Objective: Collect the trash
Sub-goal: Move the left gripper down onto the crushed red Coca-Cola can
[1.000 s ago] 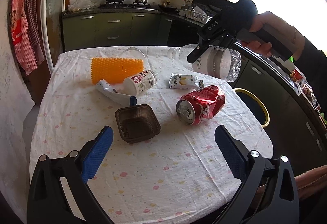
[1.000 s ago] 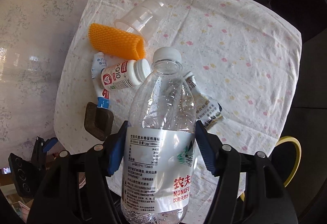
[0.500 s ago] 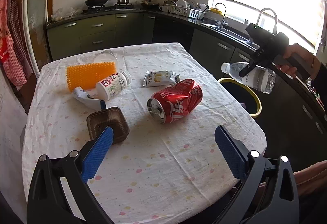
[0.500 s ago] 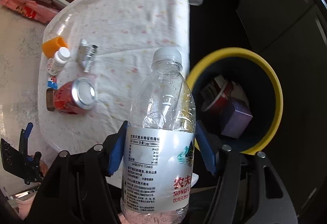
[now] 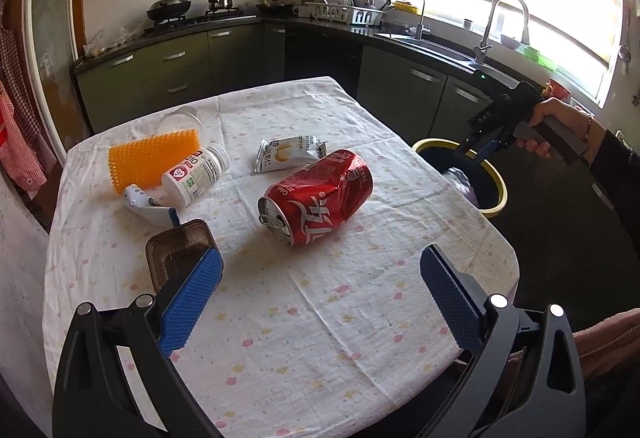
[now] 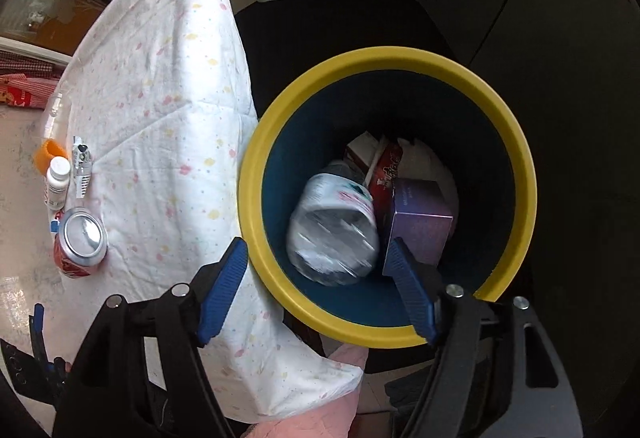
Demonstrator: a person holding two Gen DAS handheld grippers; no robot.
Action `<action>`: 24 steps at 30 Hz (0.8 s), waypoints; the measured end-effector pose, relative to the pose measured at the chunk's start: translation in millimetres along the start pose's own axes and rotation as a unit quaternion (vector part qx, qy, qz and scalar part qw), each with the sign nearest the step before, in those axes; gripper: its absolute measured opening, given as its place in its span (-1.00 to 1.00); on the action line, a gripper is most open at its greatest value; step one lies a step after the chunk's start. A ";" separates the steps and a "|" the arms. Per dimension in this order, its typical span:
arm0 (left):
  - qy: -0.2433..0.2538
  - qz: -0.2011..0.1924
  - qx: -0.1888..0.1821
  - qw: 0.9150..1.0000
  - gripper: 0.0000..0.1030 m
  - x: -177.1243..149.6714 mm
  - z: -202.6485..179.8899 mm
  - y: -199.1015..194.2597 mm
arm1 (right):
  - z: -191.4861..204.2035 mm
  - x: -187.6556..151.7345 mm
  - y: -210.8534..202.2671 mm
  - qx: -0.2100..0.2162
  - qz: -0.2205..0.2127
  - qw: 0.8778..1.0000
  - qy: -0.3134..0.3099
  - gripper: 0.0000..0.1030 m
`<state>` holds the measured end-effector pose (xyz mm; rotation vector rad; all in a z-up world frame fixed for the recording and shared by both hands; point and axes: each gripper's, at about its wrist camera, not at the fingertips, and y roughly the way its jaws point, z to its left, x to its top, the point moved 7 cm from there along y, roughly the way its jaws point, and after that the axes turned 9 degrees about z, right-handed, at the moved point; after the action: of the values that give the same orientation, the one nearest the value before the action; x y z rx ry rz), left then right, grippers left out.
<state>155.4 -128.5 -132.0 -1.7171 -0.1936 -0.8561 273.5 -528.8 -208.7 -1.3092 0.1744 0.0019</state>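
My right gripper (image 6: pixel 318 254) points down over the yellow-rimmed bin (image 6: pixel 524 174); its jaws are opening and nothing is pressed between them. A clear water bottle (image 6: pixel 332 230), blurred, drops inside the bin beside a purple box (image 6: pixel 420 218). In the left wrist view that gripper (image 5: pixel 478 152) hangs above the bin (image 5: pixel 498 178), held by a hand. My left gripper (image 5: pixel 320 270) stands open and empty above the table's near side. A crushed red can (image 5: pixel 320 204), a snack wrapper (image 5: pixel 288 152), a white bottle (image 5: pixel 196 174), an orange ribbed piece (image 5: pixel 152 154), a tube (image 5: pixel 146 206) and a brown tray (image 5: pixel 176 250) lie on the cloth.
A clear plastic cup (image 5: pixel 180 118) lies at the table's far side. The white flowered tablecloth (image 5: pixel 320 318) hangs over the table's edge next to the bin. Green kitchen cabinets (image 5: pixel 180 66), a stove and a sink line the walls behind.
The right gripper carried the water bottle from over the table to above the bin and let it go; the bottle now falls inside. The left gripper shifted sideways over the table.
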 end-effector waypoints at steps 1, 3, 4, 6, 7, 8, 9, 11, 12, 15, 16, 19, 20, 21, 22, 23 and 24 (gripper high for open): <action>0.000 0.001 -0.001 1.000 0.91 -0.4 1.0 1.1 | 2.4 -5.3 -4.2 0.005 -0.010 1.000 -0.003 0.34; -0.002 0.004 -0.007 1.000 0.91 -1.4 2.8 4.0 | 10.3 -18.6 -11.6 0.013 -0.030 0.999 -0.015 0.34; -0.002 0.006 -0.010 1.000 0.91 -1.7 3.8 5.9 | 12.9 -24.5 -14.7 0.019 -0.039 0.999 -0.020 0.34; 0.000 0.009 -0.013 1.000 0.91 -2.3 5.5 8.9 | 21.6 -43.1 -20.8 0.030 -0.061 0.997 -0.037 0.37; 0.005 0.010 -0.014 1.000 0.91 -2.2 6.3 10.7 | 26.4 -50.5 -22.4 0.037 -0.071 0.996 -0.043 0.38; 0.011 0.011 -0.015 1.000 0.91 -1.6 7.2 12.4 | 31.2 -60.2 -23.4 0.046 -0.080 0.994 -0.051 0.39; 0.019 0.011 -0.018 1.000 0.91 -0.2 7.5 13.9 | 36.8 -70.3 -23.8 0.058 -0.089 0.993 -0.059 0.40; 0.040 0.010 -0.030 0.999 0.91 5.0 7.0 16.8 | 46.6 -86.9 -23.1 0.075 -0.098 0.990 -0.074 0.40; 0.053 0.009 -0.037 0.998 0.91 8.2 6.1 18.5 | 51.8 -94.2 -22.1 0.085 -0.103 0.988 -0.080 0.40; 0.119 0.021 -0.074 0.990 0.91 22.6 -1.2 29.7 | 65.7 -107.8 -18.1 0.103 -0.106 0.984 -0.096 0.40; 0.138 0.023 -0.081 0.987 0.91 27.6 -2.9 33.8 | 69.9 -112.1 -16.0 0.106 -0.106 0.984 -0.101 0.40; 0.176 0.045 -0.104 0.978 0.91 43.0 -6.6 47.9 | 77.2 -121.4 -14.2 0.104 -0.110 0.982 -0.109 0.40; 0.182 0.052 -0.113 0.975 0.91 49.4 -7.0 53.2 | 77.0 -124.7 -14.8 0.104 -0.111 0.982 -0.110 0.40; 0.186 0.058 -0.121 0.973 0.91 54.6 -7.7 57.9 | 78.7 -126.0 -14.3 0.106 -0.112 0.982 -0.112 0.40; 0.189 0.064 -0.132 0.971 0.91 58.4 -8.7 62.0 | 78.5 -129.1 -13.6 0.108 -0.112 0.981 -0.113 0.40; 0.192 0.070 -0.143 0.968 0.91 62.4 -9.2 66.7 | 79.5 -131.8 -13.1 0.111 -0.112 0.981 -0.114 0.40; 0.191 0.076 -0.151 0.967 0.91 67.4 -8.3 73.4 | 79.8 -132.5 -12.5 0.113 -0.112 0.981 -0.113 0.40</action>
<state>239.8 -180.5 -145.8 -1.7781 0.3410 -1.1238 154.1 -442.5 -159.9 -1.0871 -0.1640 -0.0587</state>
